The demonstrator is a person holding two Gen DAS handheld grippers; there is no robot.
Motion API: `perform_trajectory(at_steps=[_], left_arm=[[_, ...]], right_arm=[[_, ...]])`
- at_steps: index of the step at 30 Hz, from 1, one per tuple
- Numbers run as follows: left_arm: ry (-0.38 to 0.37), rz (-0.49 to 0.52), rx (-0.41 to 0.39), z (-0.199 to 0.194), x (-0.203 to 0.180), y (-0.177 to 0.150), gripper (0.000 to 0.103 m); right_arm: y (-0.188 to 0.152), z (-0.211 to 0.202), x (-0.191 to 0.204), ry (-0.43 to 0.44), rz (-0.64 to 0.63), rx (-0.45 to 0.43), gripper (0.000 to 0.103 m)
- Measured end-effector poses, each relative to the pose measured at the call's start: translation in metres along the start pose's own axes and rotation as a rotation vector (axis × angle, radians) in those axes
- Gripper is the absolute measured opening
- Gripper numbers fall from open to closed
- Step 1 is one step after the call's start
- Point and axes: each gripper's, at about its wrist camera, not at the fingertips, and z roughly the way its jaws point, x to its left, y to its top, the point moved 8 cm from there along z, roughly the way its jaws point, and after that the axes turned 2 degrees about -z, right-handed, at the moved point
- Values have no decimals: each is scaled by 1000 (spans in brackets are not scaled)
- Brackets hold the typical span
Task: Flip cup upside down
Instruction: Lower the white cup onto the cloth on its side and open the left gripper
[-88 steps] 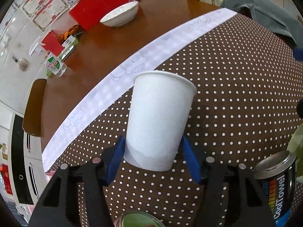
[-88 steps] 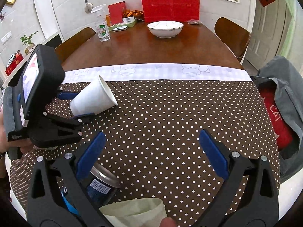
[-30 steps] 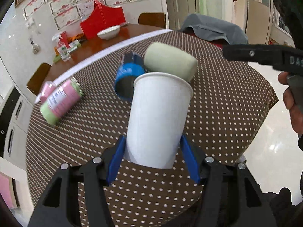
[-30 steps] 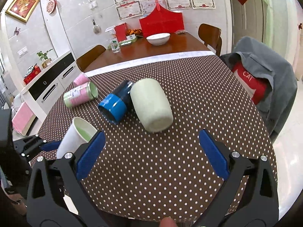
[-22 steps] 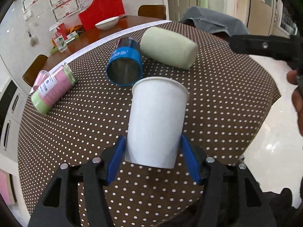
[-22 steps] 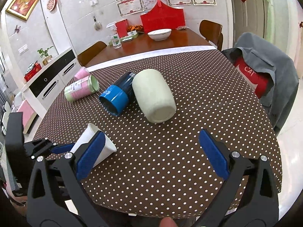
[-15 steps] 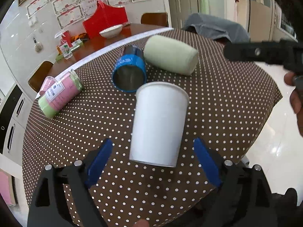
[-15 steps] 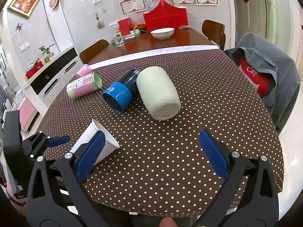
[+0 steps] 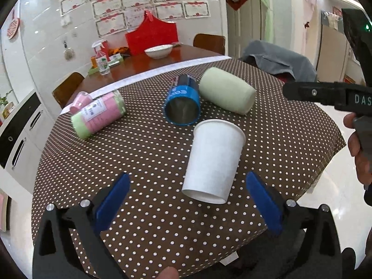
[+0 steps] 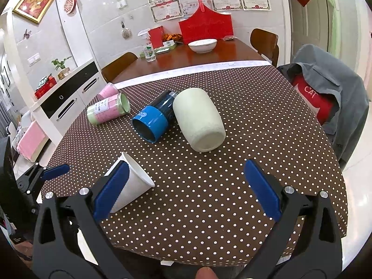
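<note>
The white paper cup (image 9: 214, 160) lies on its side on the brown dotted tablecloth (image 9: 144, 153), rim pointing away from me. My left gripper (image 9: 186, 200) is open, its blue pads spread wide on both sides of the cup without touching it. In the right wrist view the cup (image 10: 131, 182) lies near the table's front left, partly behind the left pad of my open, empty right gripper (image 10: 186, 193). The left gripper's pads (image 10: 55, 171) show at the left edge of that view.
A blue metal tumbler (image 9: 182, 103), a pale green cup (image 9: 226, 93) and a pink and green jar (image 9: 97, 115) lie on their sides further back. A pink cup (image 9: 80, 101) lies behind the jar. The table edge (image 9: 320, 176) is close on the right. A chair with a grey jacket (image 10: 325, 86) stands on the right.
My left gripper held the cup, turned it over toward the table, then opened and let it go. It has since drawn back; the cup now lies on its side.
</note>
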Motion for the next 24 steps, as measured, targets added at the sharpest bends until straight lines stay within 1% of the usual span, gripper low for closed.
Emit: perform_trajectory(at_steps=[8,13,17,24], left_arm=[[54,-55,-81,-34,7,11,98],[94,-79,-139,-56,12,19,98],[123,-95,-181,-71,14,25,98],[174,-158,-265,-99,23,29,98]], right_arm=[[5,-13,16,32,-23,-44,97],[11,-26,27,61,-44,-90,97],[15,-35,31,67,-52,-121,97],[20,-56,42,73,-67,-225,97]])
